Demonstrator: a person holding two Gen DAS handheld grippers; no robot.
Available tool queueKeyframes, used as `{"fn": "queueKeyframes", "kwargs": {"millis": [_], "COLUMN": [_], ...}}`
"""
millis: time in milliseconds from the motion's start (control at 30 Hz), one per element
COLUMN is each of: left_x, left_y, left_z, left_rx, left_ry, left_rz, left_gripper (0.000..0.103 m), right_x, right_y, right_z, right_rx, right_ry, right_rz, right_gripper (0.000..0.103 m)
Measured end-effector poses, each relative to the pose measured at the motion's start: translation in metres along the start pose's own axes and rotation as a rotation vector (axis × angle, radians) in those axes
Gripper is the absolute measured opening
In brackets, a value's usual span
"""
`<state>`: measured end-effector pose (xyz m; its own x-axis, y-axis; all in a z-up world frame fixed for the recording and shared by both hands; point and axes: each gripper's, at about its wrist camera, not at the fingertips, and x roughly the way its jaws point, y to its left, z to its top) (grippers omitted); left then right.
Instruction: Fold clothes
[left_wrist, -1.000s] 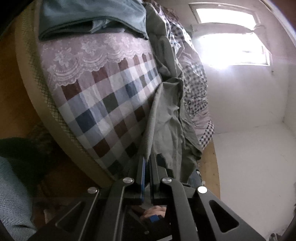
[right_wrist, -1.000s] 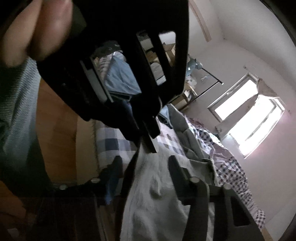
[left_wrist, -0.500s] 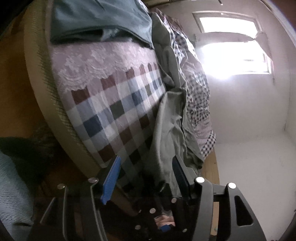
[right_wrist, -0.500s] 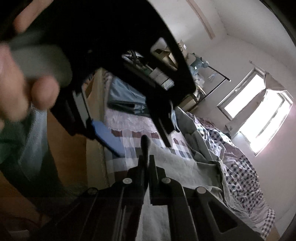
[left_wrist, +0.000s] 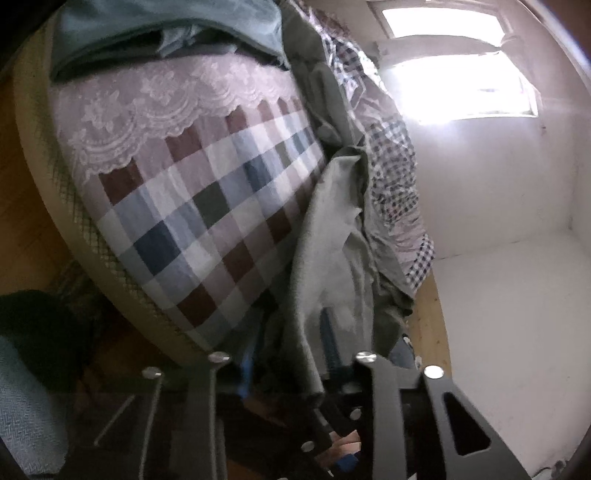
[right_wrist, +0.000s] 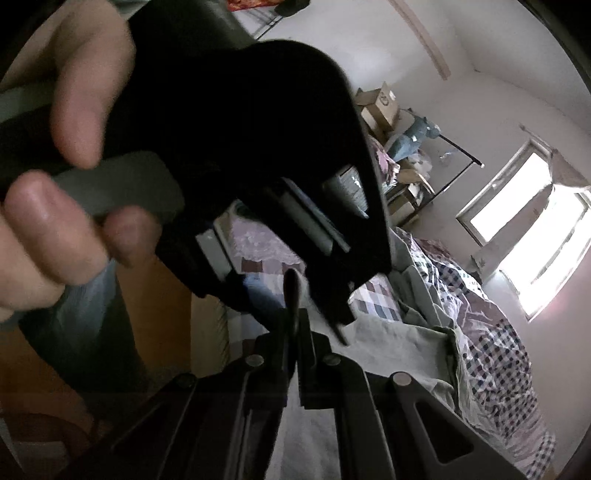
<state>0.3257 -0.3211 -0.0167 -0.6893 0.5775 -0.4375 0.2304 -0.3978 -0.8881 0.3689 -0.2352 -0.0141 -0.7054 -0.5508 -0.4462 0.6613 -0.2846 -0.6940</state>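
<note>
At the bed's near edge the right gripper (right_wrist: 295, 295) is pinching a fold of the grey-green garment (left_wrist: 325, 236) with fingers pressed together, while the left gripper (left_wrist: 291, 354) is sitting spread around a hanging stretch of it — not clamping. Cloth is looking light, limp, non-slippery, so best taken at hem or corner. It's draping over the checked bedspread (left_wrist: 192, 206), with rumpled bedding and a bright window (left_wrist: 458, 85) beyond.

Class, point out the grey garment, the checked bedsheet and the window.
grey garment (left_wrist: 325, 236), left wrist view, its hanging middle.
checked bedsheet (left_wrist: 207, 206), left wrist view, a dark square.
window (right_wrist: 532, 229), right wrist view, its bright pane.
</note>
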Motion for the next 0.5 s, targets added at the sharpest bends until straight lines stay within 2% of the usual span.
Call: {"fn": "queueKeyframes", "kwargs": {"millis": [133, 200, 233, 333, 367, 500], "left_x": [0.001, -0.002, -0.004, -0.007, -0.007, -0.01], "left_y": [0.005, 0.006, 0.006, 0.006, 0.004, -0.01], "left_z": [0.0, 0.001, 0.001, 0.0, 0.0, 0.0], "left_rx": [-0.023, -0.027, -0.027, -0.021, -0.02, 0.021], "left_ry": [-0.003, -0.014, -0.019, -0.026, -0.024, -0.024], "left_rz": [0.002, 0.002, 0.003, 0.018, 0.022, 0.032], "left_gripper": [0.018, 0.007, 0.004, 0.002, 0.002, 0.002], "right_x": [0.001, -0.002, -0.004, -0.01, -0.013, -0.017], "right_y": [0.006, 0.009, 0.01, 0.009, 0.008, -0.001], "right_z": [-0.003, -0.004, -0.005, -0.01, -0.012, -0.018], "right_rx": [-0.047, -0.062, -0.069, -0.061, -0.049, 0.017], "right_ry": [0.01, 0.011, 0.011, -0.001, -0.006, 0.007], "right_rz": [-0.009, 0.007, 0.016, 0.028, 0.024, -0.039], "right_gripper": [0.002, 0.006, 0.013, 0.038, 0.042, 0.045]}}
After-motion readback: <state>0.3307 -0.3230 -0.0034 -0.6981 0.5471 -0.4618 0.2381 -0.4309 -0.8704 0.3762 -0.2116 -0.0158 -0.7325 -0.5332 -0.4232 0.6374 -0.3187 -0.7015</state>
